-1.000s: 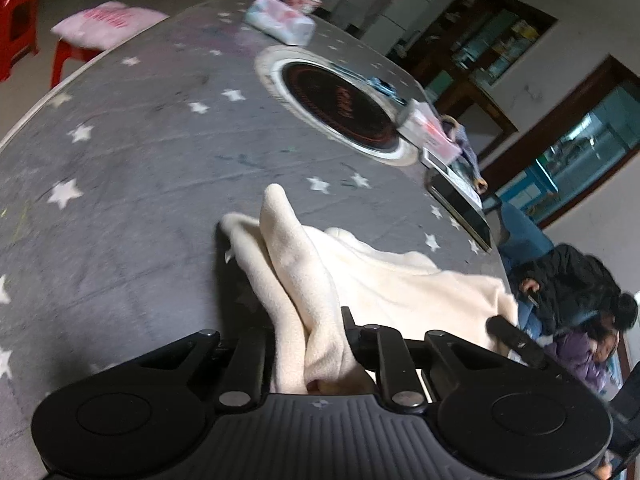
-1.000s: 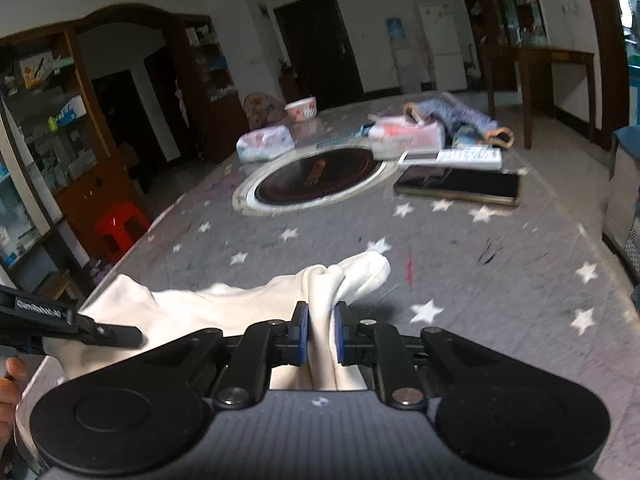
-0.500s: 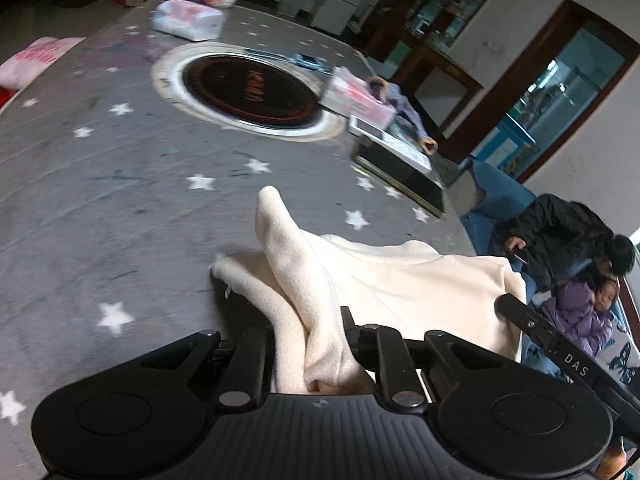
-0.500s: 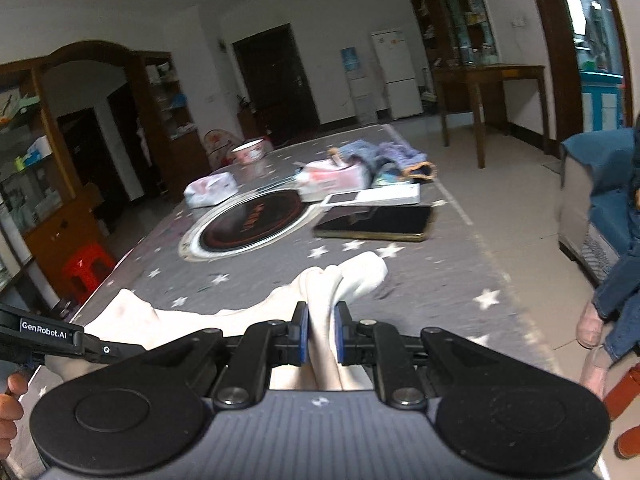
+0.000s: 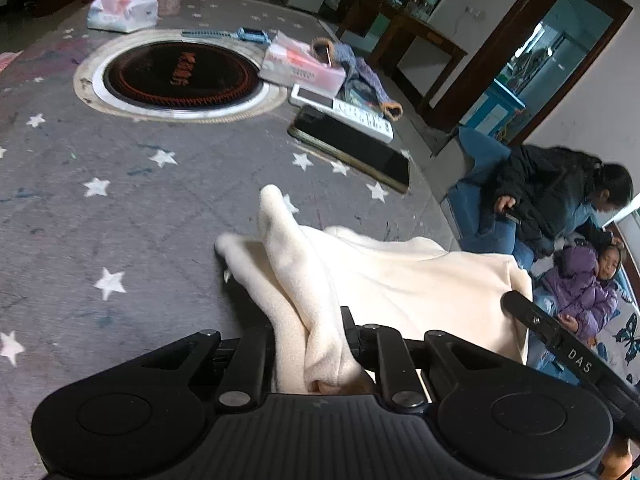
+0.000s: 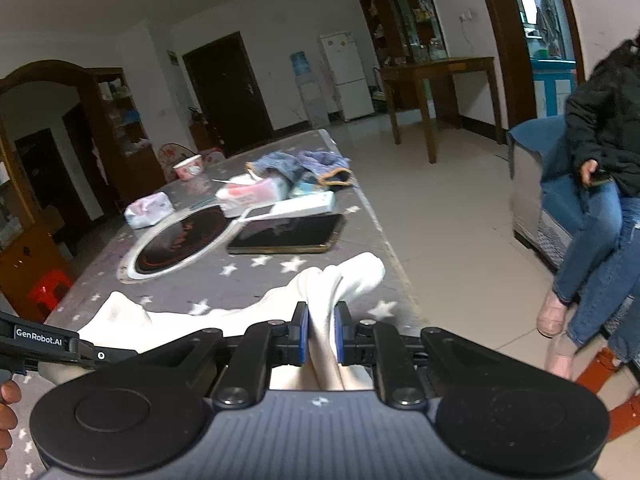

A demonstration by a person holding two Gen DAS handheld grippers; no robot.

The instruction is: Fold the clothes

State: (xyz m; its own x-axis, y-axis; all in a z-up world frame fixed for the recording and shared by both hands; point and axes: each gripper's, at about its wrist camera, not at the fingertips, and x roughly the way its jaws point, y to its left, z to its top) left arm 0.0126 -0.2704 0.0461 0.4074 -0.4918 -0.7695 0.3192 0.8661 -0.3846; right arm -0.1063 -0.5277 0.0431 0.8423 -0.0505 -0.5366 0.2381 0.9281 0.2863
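Both grippers swung right w/ cloth; left gripper & right gripper each pinch it, near tablet on tabletop.

A: Any readable txt?
B: Yep, 2 for sure. "GenRobot.AI", white on black, on the left gripper's body as seen from the right wrist cam, far left edge.
A: And the other?
B: "DAS", white letters on the black bar of the right gripper in the left wrist view, lower right.
A: The round cooktop in the table?
B: Red/orange marking at its centre, too smeared to read. Same in the other cam.
A: Tissue pack?
B: Has red print, illegible. White remote shows rows of button marks, can't read those either.
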